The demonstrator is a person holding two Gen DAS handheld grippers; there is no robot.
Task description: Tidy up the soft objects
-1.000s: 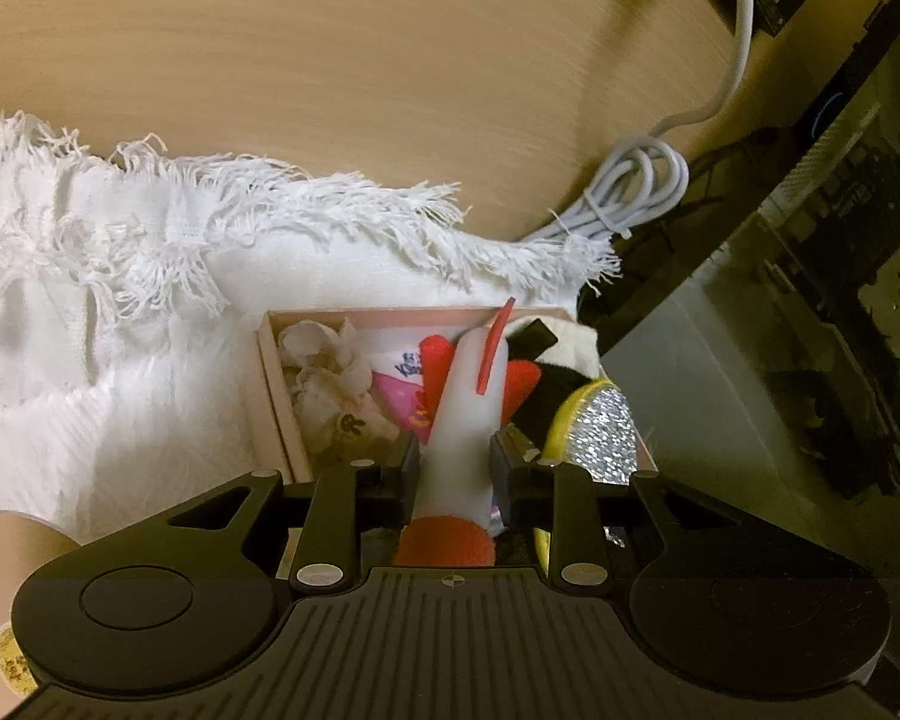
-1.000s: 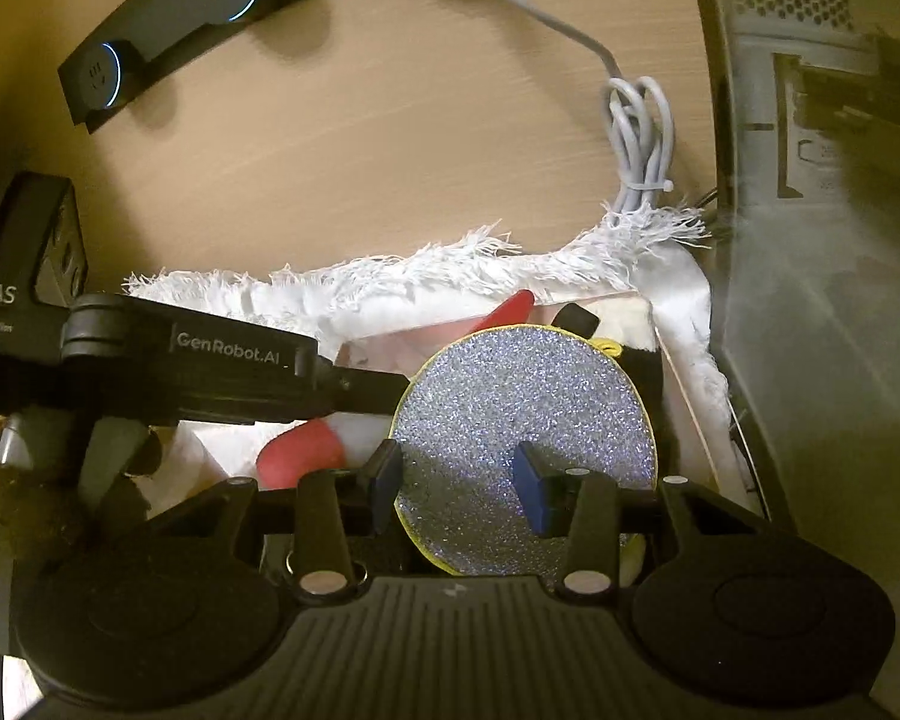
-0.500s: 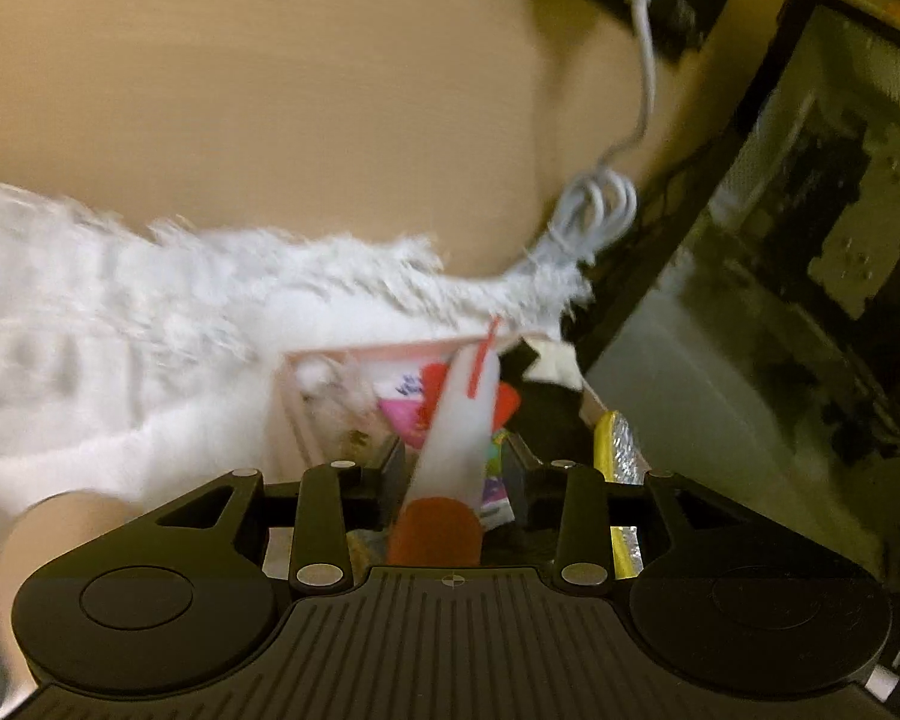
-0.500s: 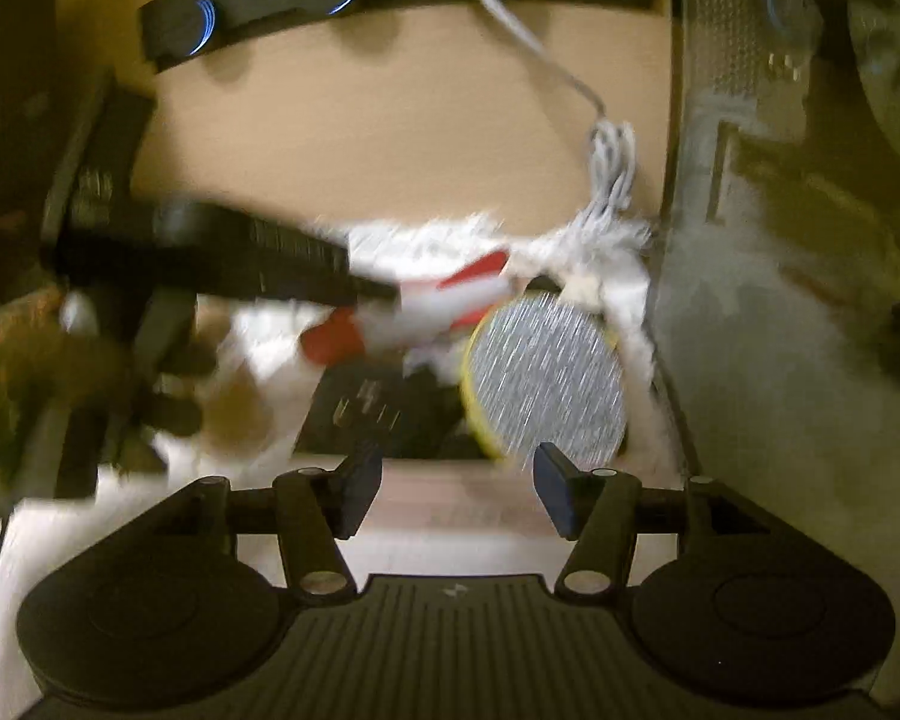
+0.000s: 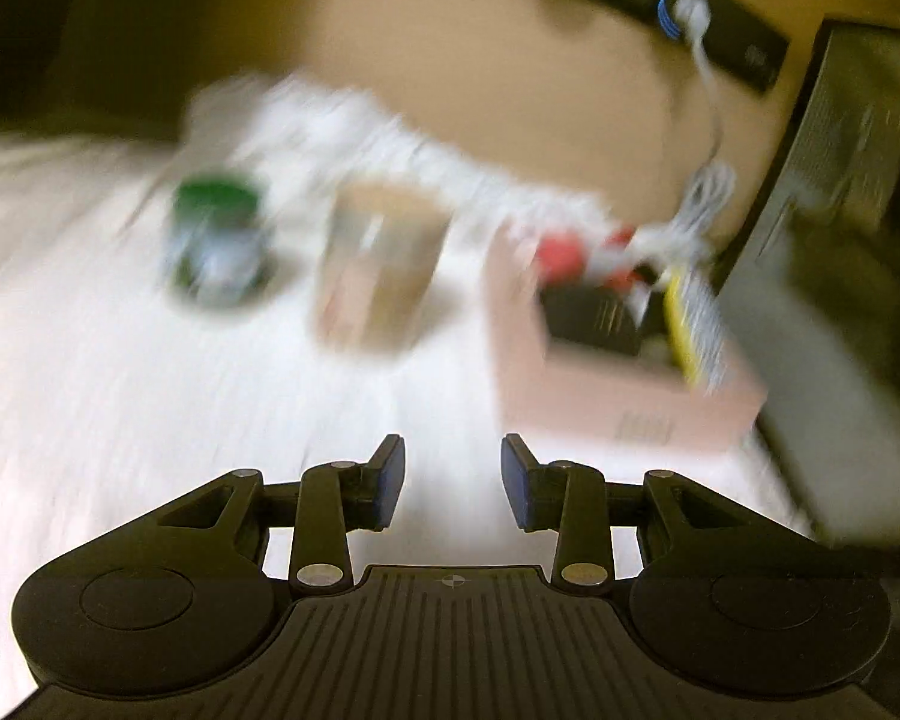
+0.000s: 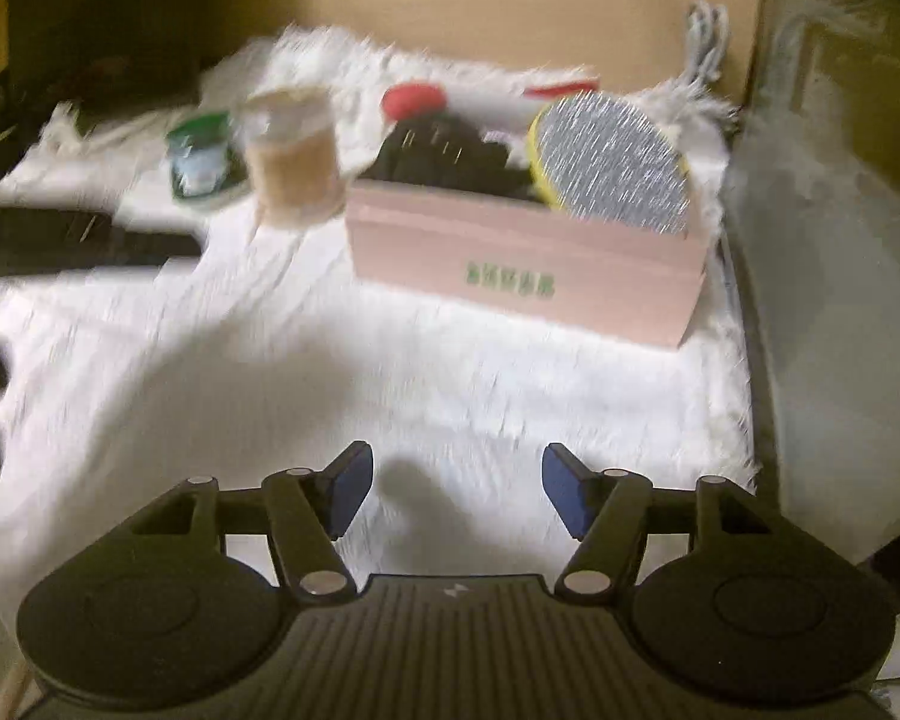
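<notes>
- Now both views blurred, details soft.
- Left hand-held gripper (image 5: 453, 483): fingers spread, nothing between them, only white fringed cloth (image 5: 150, 390) under the tips.
- Right hand-held gripper (image 6: 456, 495): fingers spread wider, holding nothing, hovering over the same white fringed cloth (image 6: 390, 372); its shadow falls on the cloth just ahead of the tips.
- Pink box (image 6: 528, 276) sits on the cloth, ahead of the right hand-held gripper and slightly to its right, well apart from the fingertips; green print on its near wall, unreadable.
- From the left hand-held gripper the pink box (image 5: 618, 402) is ahead and to the right, also apart from the tips.
- Soft objects are inside the box: glittery silver disc with yellow rim (image 6: 612, 165) leaning upright at the box's right end, dark plush thing (image 6: 450, 159) in the middle, red-and-white plush piece (image 6: 417, 99) poking up at the far side.
- Left view shows the same: disc (image 5: 693, 324) edge-on at the right end, red piece (image 5: 561, 255) at the far end.
- Brownish cup (image 6: 291, 156) stands on the cloth just left of the box; green-lidded jar (image 6: 201, 150) further left of it.
- Black power strip (image 5: 726, 42) with a white plug lies on the wooden counter (image 5: 450, 48) far ahead of the left hand-held gripper; coiled white cable (image 5: 705, 192) beyond the box.
</notes>
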